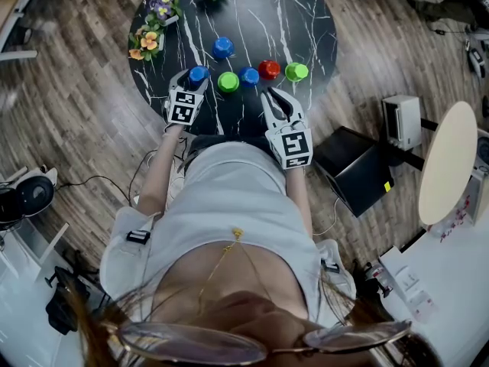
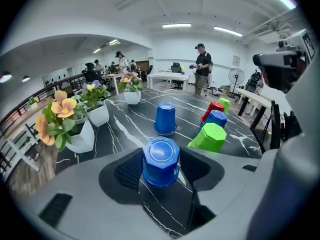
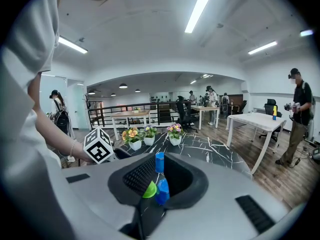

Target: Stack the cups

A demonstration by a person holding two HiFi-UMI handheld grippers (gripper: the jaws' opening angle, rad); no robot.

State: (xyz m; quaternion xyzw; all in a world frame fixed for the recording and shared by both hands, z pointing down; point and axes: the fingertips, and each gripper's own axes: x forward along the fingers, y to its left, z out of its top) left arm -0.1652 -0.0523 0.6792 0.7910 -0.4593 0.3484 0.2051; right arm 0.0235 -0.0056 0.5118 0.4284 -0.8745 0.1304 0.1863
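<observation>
L gripper is at the near-left edge of the table, jaws wide w/ a blue cup right between them. The cup stands bottom-up on the table, about centred btw the pads. There's a clear gap on the R side and a thinner one on the L, so the pads aren't pressing on it. This cup is the L end of a row along the near edge. Going right from it: green cup just beside it, 2nd blue cup, red cup, then end green cup. In the L gripper view the green cup sits just past the R jaw, w/ the 2nd blue and red ones lined up behind it. A far blue cup, also bottom-up, stands apart from the row, further in toward the table's middle and dead ahead of the L gripper. R gripper is at the near edge, R of the L one, just short of the red cup. Its jaws are nearly together w/ nothing in them, and only the row shows through the slit. 3 flower pots sit round the table's L and far edge, clear of the cups.
</observation>
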